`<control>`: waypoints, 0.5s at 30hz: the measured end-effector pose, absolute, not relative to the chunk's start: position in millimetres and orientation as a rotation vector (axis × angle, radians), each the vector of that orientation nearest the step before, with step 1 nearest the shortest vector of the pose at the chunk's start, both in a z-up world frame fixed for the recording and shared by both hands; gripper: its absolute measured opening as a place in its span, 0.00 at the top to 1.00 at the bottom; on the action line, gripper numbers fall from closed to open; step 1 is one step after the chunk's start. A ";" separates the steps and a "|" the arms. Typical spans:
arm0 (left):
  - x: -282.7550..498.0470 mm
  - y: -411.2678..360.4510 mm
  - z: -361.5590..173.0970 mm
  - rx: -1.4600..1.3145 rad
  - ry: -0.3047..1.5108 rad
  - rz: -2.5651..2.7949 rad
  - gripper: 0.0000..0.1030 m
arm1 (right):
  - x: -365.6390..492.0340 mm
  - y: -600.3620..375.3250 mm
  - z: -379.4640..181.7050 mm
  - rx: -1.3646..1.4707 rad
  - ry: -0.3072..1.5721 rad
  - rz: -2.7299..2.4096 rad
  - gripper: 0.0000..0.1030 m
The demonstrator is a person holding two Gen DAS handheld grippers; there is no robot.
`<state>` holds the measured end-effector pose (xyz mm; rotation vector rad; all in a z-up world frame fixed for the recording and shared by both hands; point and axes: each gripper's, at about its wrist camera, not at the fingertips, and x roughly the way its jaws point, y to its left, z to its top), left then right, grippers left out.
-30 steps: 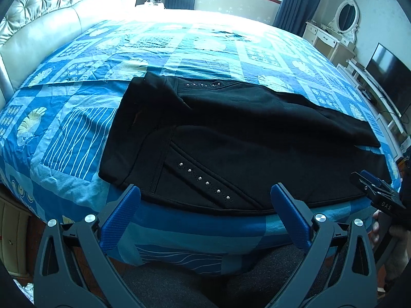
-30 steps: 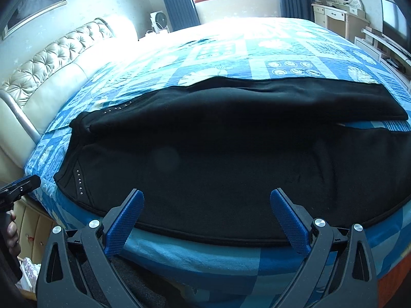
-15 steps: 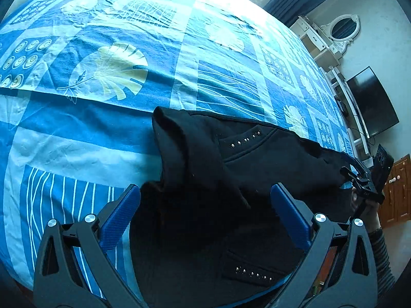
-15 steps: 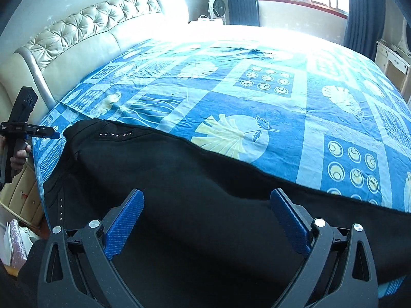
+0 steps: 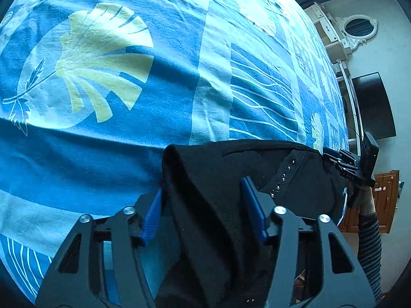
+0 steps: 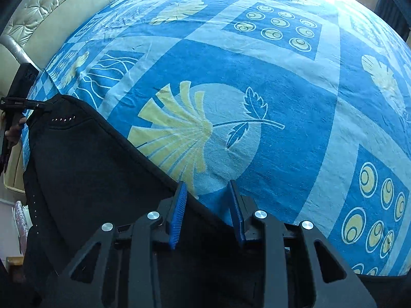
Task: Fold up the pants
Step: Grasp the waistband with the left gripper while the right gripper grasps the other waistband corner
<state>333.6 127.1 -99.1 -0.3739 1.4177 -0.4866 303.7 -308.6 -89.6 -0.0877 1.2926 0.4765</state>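
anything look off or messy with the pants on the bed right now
Nothing damaged or spilled. The black pants are bunched into a raised ridge between the left tongs, which have just been closing on it, not flat on the blue bedspread. That fits a fold in progress.

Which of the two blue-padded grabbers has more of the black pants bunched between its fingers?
The left gripper: a thick raised fold of the black pants fills its gap. The right gripper straddles only the thin far edge, with bedspread showing between its fingers.
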 end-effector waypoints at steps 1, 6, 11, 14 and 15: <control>335.0 125.4 -99.2 -0.388 1.429 -0.501 0.75 | 301.7 -305.5 -88.1 -0.079 1.298 0.503 0.92; 334.9 105.1 -77.3 -0.300 1.359 -0.526 0.92 | 295.8 -295.9 -61.5 -0.135 1.217 0.478 1.00; 324.3 111.6 -34.5 -0.370 1.239 -0.598 0.93 | 278.9 -304.6 -18.4 -0.112 1.139 0.516 1.00; 321.1 106.8 -32.5 -0.320 1.258 -0.557 0.93 | 277.6 -309.0 -24.5 -0.120 1.197 0.525 0.88; 321.2 105.8 -34.3 -0.315 1.269 -0.543 0.93 | 278.1 -309.3 -28.6 -0.139 1.211 0.512 0.62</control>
